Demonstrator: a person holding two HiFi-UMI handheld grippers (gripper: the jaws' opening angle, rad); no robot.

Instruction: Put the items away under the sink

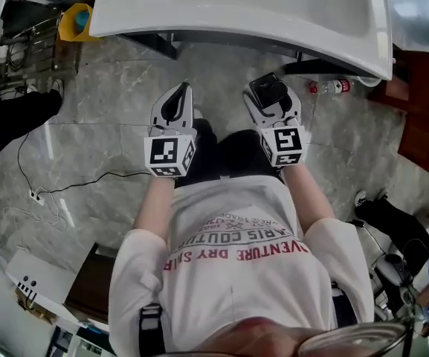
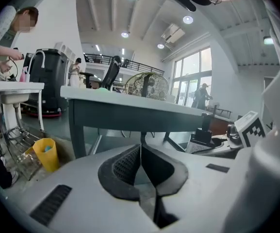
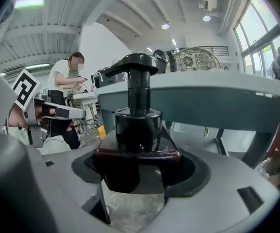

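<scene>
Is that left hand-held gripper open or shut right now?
Shut. In its own view the left hand-held gripper has both jaws pressed together, with nothing between them.

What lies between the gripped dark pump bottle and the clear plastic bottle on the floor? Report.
Head view: only bare grey marble floor between the dark pump bottle and clear plastic bottle.

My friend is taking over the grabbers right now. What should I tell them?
Left gripper: shut, holding nothing.
Right gripper: shut on a dark pump bottle, held out in front of the sink.
On the floor: a clear bottle lies by the sink's right end, and a yellow cup stands off to its left.
Done: pump bottle picked up.
Left: set it under the sink.
</scene>
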